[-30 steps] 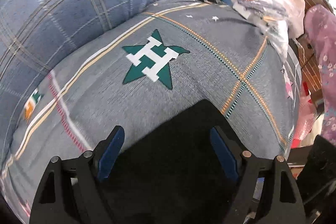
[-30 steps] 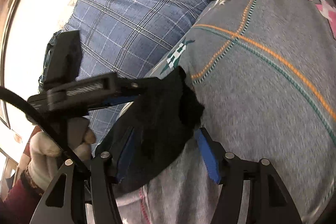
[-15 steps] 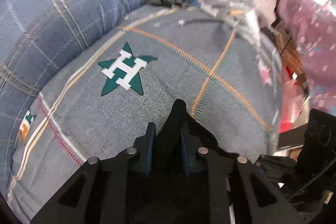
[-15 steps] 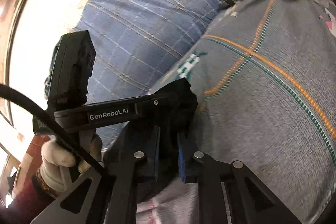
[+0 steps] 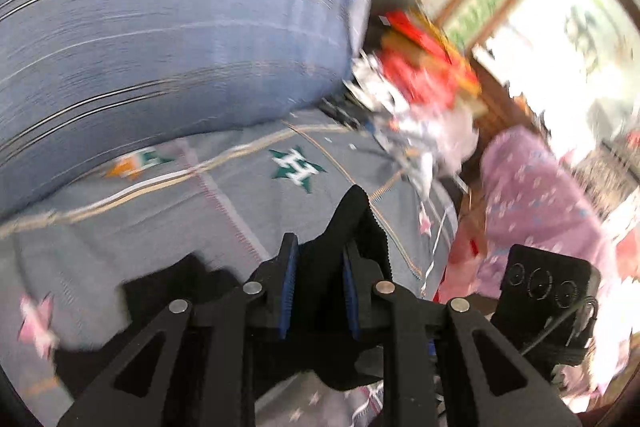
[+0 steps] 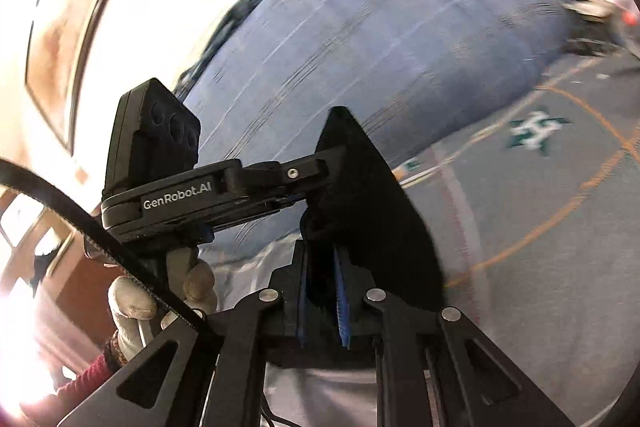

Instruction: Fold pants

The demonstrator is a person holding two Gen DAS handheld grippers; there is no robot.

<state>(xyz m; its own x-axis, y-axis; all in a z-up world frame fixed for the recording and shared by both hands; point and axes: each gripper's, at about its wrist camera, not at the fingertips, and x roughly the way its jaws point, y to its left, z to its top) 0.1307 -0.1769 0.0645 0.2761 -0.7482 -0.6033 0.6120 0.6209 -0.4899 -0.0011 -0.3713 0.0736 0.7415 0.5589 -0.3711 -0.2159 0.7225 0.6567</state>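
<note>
Pinching black pants [image 5: 352, 223], both jaws closed.

White lettering "GenRobot.AI" runs along the side of the left hand-held gripper [image 6: 320, 183], as seen from the right wrist view. A white letter "H" sits inside a green star printed on the grey bedspread [image 5: 296, 169]; the same emblem appears in the right wrist view, too blurred there to read with certainty. A second orange-and-green emblem [image 5: 138, 163] near the blue plaid pillow [image 5: 160, 27] may carry a letter, but blur leaves it illegible.
</note>
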